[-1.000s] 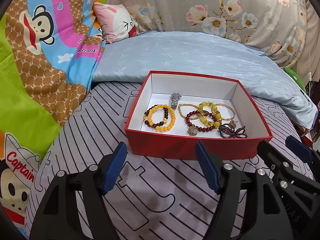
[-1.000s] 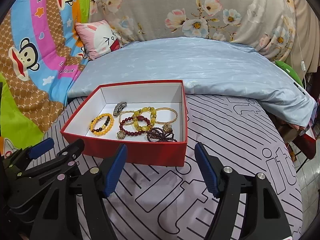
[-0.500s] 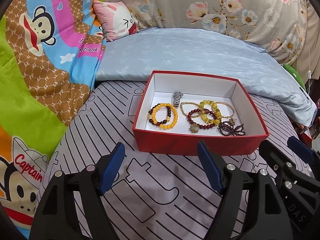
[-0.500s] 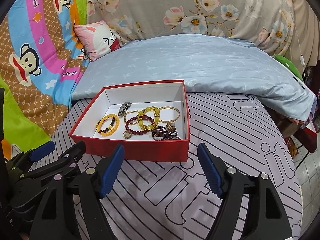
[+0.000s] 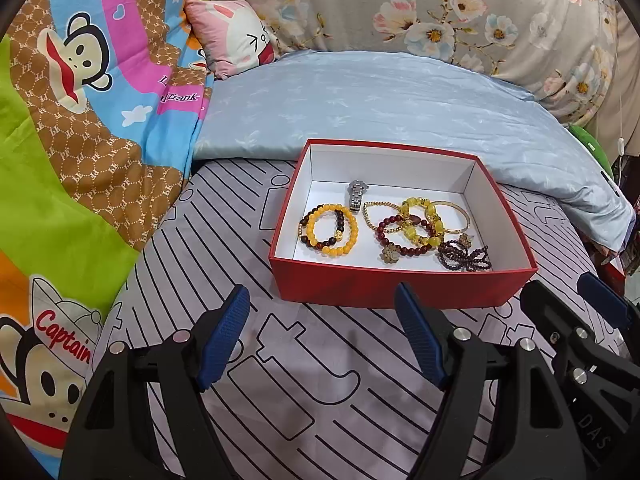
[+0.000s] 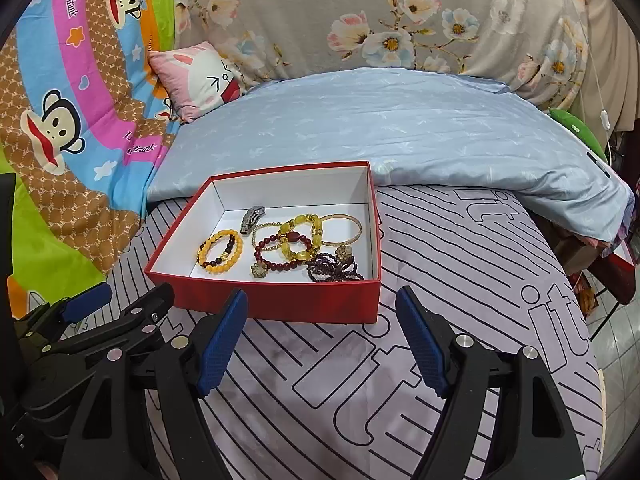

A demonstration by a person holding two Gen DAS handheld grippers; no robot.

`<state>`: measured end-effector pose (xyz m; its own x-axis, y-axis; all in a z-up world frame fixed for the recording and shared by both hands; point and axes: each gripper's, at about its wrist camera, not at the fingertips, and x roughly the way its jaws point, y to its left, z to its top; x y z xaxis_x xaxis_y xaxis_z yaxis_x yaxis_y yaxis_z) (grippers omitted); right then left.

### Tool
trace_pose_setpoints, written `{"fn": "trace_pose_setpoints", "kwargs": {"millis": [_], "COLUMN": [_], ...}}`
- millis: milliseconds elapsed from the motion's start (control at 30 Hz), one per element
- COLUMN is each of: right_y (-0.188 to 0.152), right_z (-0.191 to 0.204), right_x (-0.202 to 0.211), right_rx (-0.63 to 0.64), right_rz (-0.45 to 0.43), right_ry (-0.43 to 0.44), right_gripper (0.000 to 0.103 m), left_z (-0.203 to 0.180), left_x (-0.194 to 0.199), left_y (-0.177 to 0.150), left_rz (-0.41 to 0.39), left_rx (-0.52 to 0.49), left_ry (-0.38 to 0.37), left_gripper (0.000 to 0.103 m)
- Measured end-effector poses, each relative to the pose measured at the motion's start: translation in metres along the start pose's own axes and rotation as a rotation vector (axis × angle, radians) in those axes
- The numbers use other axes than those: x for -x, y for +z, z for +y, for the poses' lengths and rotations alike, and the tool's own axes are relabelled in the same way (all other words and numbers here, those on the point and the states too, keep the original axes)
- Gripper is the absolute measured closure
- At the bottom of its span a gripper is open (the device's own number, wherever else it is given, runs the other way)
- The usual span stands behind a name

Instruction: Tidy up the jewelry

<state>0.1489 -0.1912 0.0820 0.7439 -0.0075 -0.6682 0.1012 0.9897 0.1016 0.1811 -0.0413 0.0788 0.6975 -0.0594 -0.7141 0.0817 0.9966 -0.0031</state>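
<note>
Both views now show the red box [image 5: 400, 284] sitting a little farther ahead of the fingers than a second ago, as if the hands have eased back; nothing inside has shifted. It holds the jewelry: an orange bead bracelet [image 5: 330, 230] at its left, a silver watch [image 5: 357, 194] behind that, and a tangle of yellow, red and gold bracelets [image 5: 416, 224] with a dark purple bead piece [image 5: 464, 256] toward the right. The box rests on the striped bedsheet [image 5: 280, 360], long side facing both tools. Left gripper [image 5: 320, 344] and right gripper [image 6: 320, 344] hang just short of the near wall, fingers spread wide and empty. Judging by the views, the left lines up nearer the orange bracelet, the right nearer the tangle.
</note>
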Motion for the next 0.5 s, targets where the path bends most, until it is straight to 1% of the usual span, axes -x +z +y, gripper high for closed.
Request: {"fn": "trace_pose_setpoints", "kwargs": {"millis": [500], "right_y": [0.0012], "right_z": [0.0], "right_x": [0.0018], "right_rx": [-0.002], "right_rz": [0.0], "right_ry": [0.003], "right_gripper": [0.029], "left_z": [0.0008], "left_x": [0.0036], "left_y": [0.0006], "left_rz": [-0.003], "left_rx": [-0.002], "left_ry": [0.011], "left_gripper": [0.032]}}
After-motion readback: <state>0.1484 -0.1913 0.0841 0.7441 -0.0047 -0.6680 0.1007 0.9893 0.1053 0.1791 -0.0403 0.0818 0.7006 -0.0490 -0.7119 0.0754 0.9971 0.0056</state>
